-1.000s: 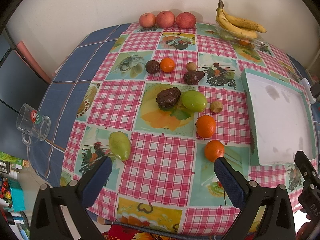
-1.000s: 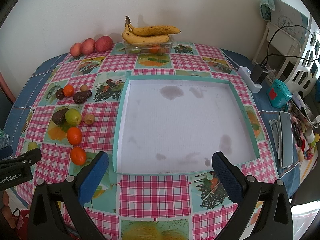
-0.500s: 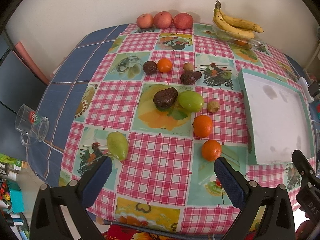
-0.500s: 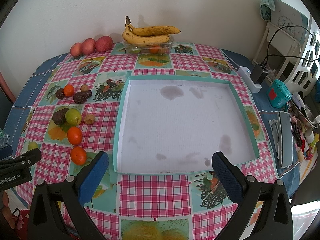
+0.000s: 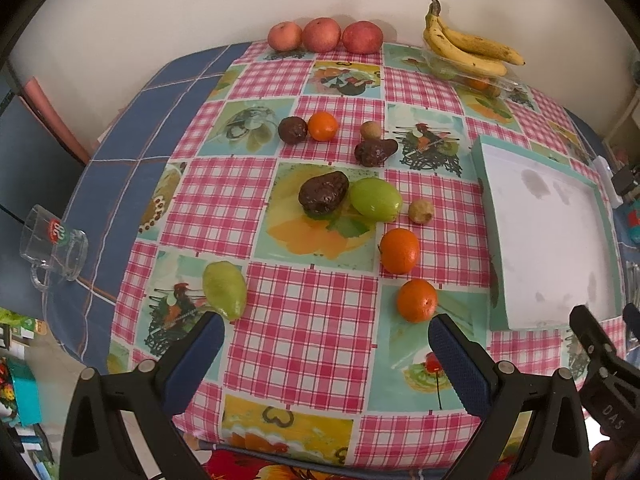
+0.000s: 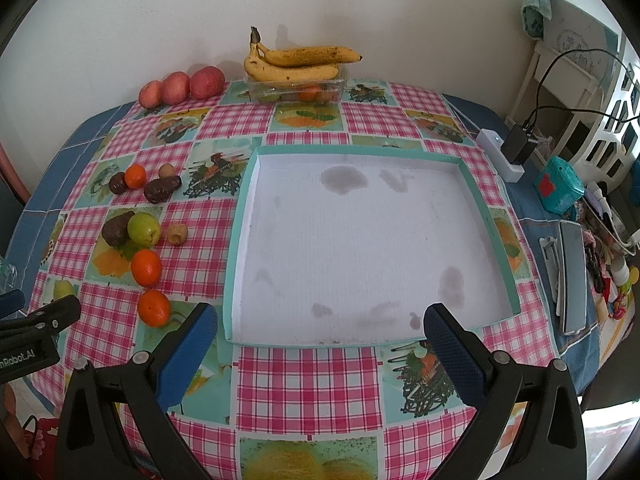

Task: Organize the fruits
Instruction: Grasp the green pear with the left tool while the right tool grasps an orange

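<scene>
- The left gripper (image 5: pixel 326 356) hangs wide apart, the nearest orange (image 5: pixel 417 300) just beyond its right finger.
- The right gripper (image 6: pixel 320 344) gapes before the tray (image 6: pixel 236 240).

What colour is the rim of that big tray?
Teal rim, white inside; clearest in the right wrist view.

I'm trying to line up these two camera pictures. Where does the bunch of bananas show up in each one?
Left wrist view: the bananas lie at the top right, on a clear plastic box by the wall.
Right wrist view: the bananas sit at the top centre, beyond the far edge of the white tray.
Shared landmark: the three red apples, lined up left of the bananas in both views.
</scene>
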